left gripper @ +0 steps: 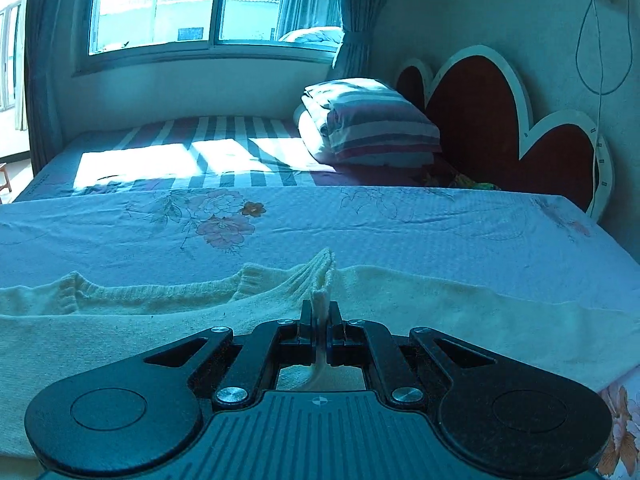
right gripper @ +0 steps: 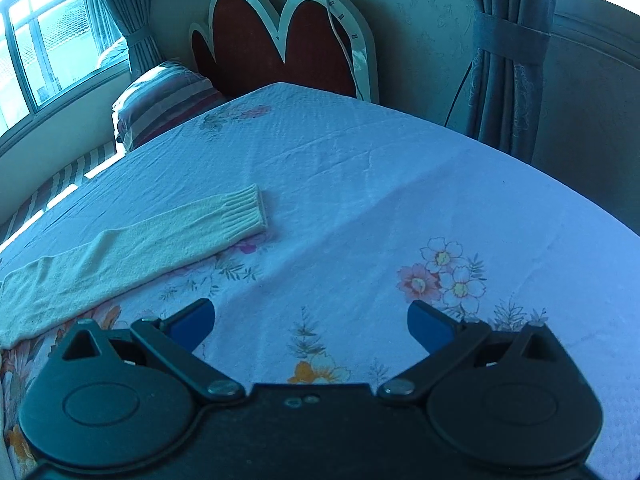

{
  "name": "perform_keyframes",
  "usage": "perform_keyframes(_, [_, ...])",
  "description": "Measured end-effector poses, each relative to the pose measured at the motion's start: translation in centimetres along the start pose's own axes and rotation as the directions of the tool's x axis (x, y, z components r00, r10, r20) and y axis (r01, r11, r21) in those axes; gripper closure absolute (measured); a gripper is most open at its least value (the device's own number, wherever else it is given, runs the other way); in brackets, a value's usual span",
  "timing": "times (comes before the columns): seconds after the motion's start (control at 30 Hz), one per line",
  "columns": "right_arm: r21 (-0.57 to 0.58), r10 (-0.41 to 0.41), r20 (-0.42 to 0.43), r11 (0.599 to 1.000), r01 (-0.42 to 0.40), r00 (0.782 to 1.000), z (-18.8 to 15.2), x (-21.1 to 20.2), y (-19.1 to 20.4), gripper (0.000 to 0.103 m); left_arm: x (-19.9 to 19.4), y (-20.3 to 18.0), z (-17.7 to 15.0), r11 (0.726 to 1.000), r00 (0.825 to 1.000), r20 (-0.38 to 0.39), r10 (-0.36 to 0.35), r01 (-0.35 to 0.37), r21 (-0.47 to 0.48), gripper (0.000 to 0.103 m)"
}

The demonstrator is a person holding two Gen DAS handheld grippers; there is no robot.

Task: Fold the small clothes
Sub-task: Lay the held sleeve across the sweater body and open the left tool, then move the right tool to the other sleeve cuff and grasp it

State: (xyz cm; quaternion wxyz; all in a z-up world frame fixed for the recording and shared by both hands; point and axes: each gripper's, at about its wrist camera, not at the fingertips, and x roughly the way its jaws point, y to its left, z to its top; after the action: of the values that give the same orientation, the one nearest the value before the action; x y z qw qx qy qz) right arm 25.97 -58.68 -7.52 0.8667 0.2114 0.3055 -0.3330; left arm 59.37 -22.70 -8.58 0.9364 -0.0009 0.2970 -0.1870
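Your left gripper (left gripper: 320, 320) is clamped on a pinched fold of the cream knitted sweater (left gripper: 440, 312), which lies flat on the floral bedsheet (left gripper: 440, 224). Your right gripper (right gripper: 311, 320) is spread wide and empty. The ribbed-cuff sleeve (right gripper: 160, 236) lies to its left, long axis running forward-right; reach leftward.

Both wrist cameras are looking low and close across the floral sheet (left gripper: 400, 224) toward the red headboard (left gripper: 480, 128), sharing it, the sweater (right gripper: 132, 248) and the striped pillow (right gripper: 160, 96).
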Motion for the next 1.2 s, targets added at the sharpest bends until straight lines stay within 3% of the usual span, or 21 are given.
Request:
perform_keyframes(0.53, [-0.023, 0.014, 0.013, 1.0, -0.014, 1.0, 1.1, 0.2, 0.3, 0.0, 3.6, -3.3, -1.2, 0.999, 0.997, -0.069, -0.047, 0.046, -0.006, 0.1])
perform_keyframes(0.67, [-0.027, 0.012, 0.009, 1.0, -0.012, 1.0, 1.1, 0.2, 0.5, 0.0, 3.6, -4.3, -0.9, 0.996, 0.992, -0.084, -0.088, 0.09, 0.02, 0.099])
perform_keyframes(0.73, [-0.034, 0.008, 0.004, 0.999, -0.008, 1.0, 1.2, 0.3, 0.7, 0.0, 2.2, -4.3, -0.4, 0.979, 0.977, -0.075, -0.2, 0.201, 0.018, 0.072])
perform_keyframes(0.77, [-0.034, 0.01, 0.007, 0.999, -0.01, 1.0, 1.2, 0.3, 0.8, 0.0, 0.8, -4.1, -0.3, 0.971, 0.971, -0.04, -0.236, 0.237, 0.02, 0.026])
perform_keyframes(0.8, [-0.033, 0.014, 0.013, 0.999, -0.013, 1.0, 1.3, 0.2, 0.9, 0.0, -0.9, -3.6, -0.3, 0.971, 0.971, 0.024, -0.238, 0.237, 0.032, 0.004])
perform_keyframes(0.83, [-0.032, 0.015, 0.015, 0.999, -0.014, 1.0, 1.4, 0.2, 1.1, 0.0, -2.6, -2.8, -0.3, 0.974, 0.972, 0.076, -0.223, 0.219, 0.055, 0.004])
perform_keyframes(0.9, [-0.031, 0.021, 0.018, 0.999, -0.02, 1.0, 1.5, 0.2, 1.4, 0.0, -4.9, -0.1, -0.3, 0.982, 0.977, 0.104, -0.184, 0.177, 0.065, 0.004])
perform_keyframes(0.97, [-0.034, 0.029, 0.027, 0.999, -0.028, 0.999, 1.6, 0.2, 1.8, 0.0, -7.0, 4.1, -0.7, 0.996, 0.986, 0.15, -0.074, 0.066, 0.058, 0.004])
perform_keyframes(1.0, [-0.037, 0.032, 0.031, 0.999, -0.031, 0.999, 1.6, 0.1, 2.0, 0.0, -7.9, 6.9, -0.9, 0.997, 0.987, 0.159, 0.031, -0.041, 0.058, 0.007])
perform_keyframes(1.03, [-0.041, 0.033, 0.034, 0.999, -0.032, 0.999, 1.5, 0.1, 2.2, 0.0, -8.7, 9.4, -1.3, 0.991, 0.976, 0.177, 0.125, -0.133, 0.031, 0.015])
perform_keyframes(1.07, [-0.044, 0.033, 0.034, 0.999, -0.031, 0.999, 1.5, 0.2, 2.4, 0.0, -9.4, 11.5, -1.6, 0.985, 0.968, 0.182, 0.173, -0.174, -0.008, 0.041])
perform_keyframes(1.1, [-0.044, 0.031, 0.034, 0.999, -0.03, 0.999, 1.4, 0.2, 2.5, 0.0, -10.1, 14.6, -1.7, 0.972, 0.96, 0.157, 0.232, -0.221, -0.083, 0.05])
perform_keyframes(1.2, [-0.043, 0.023, 0.026, 0.999, -0.022, 0.999, 1.1, 0.4, 2.9, 0.0, -10.2, 18.8, -2.7, 0.93, 0.928, 0.095, 0.36, -0.349, -0.119, 0.05])
